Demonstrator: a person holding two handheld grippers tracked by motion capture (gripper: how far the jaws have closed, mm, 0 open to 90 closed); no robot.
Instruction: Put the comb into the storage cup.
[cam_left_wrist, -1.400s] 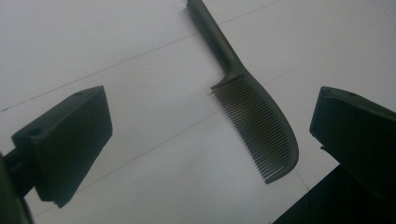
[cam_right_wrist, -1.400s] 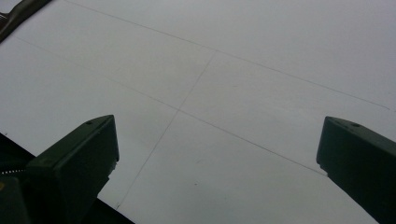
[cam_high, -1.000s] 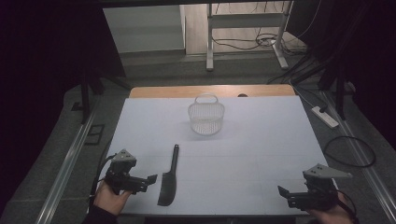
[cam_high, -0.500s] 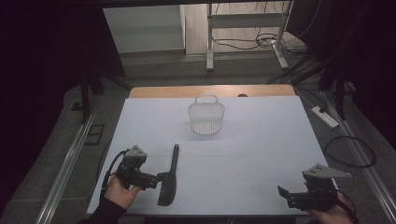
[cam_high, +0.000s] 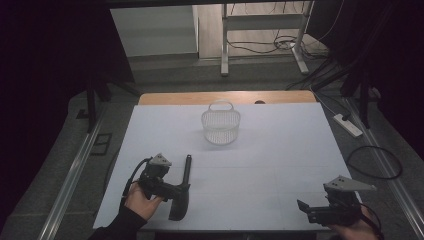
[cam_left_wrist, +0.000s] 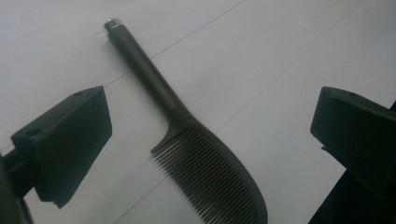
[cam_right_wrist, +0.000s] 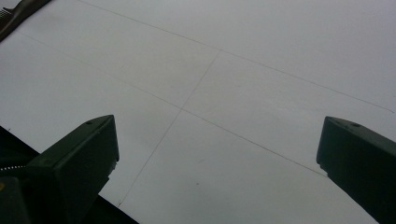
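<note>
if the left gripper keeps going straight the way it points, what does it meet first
Most likely the black plastic comb lying flat on the white table: it sits between the open left gripper jaws, toothed head nearest. Depth is unclear, so the gap can't be judged.

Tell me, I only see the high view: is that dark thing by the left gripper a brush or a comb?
Observer: A comb. The left gripper view shows fine teeth along one curved edge.
Operator: Are the jaws closed on it?
Observer: No. The left gripper stands wide open, and in its view the comb lies between the jaws with a gap to each.
Operator: And the right gripper's jaws?
Observer: The right gripper is wide open too, with bare white table between its jaws.
</note>
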